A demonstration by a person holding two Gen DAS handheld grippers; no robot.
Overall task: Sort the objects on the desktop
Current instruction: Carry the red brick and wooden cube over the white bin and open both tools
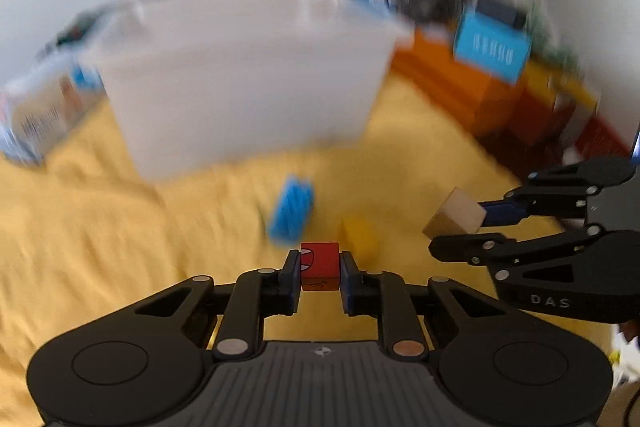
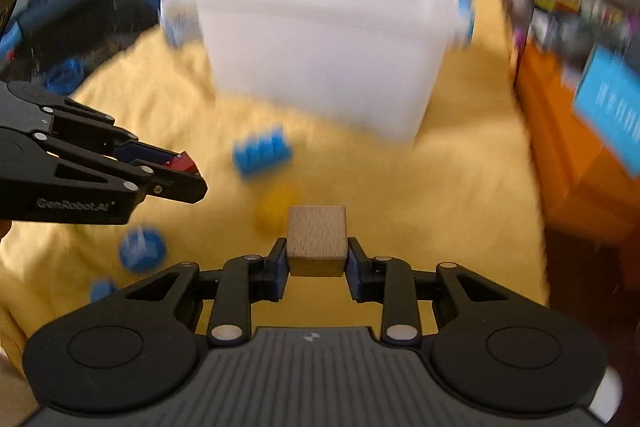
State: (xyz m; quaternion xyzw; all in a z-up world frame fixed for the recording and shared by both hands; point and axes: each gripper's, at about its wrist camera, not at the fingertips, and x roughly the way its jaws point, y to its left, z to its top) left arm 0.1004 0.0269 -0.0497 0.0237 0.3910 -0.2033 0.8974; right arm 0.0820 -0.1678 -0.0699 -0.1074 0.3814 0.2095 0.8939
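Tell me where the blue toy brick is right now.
The blue toy brick lies on the yellow cloth in front of the white bin, just beyond the yellow block, ahead of both grippers in both views.

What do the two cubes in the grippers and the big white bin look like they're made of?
Tan cube: bare wood, probably; faint grain, matte. Red cube: painted, with printed marks; what lies under the paint I cannot tell. White bin: likely translucent plastic, smooth and milky, though blurred.
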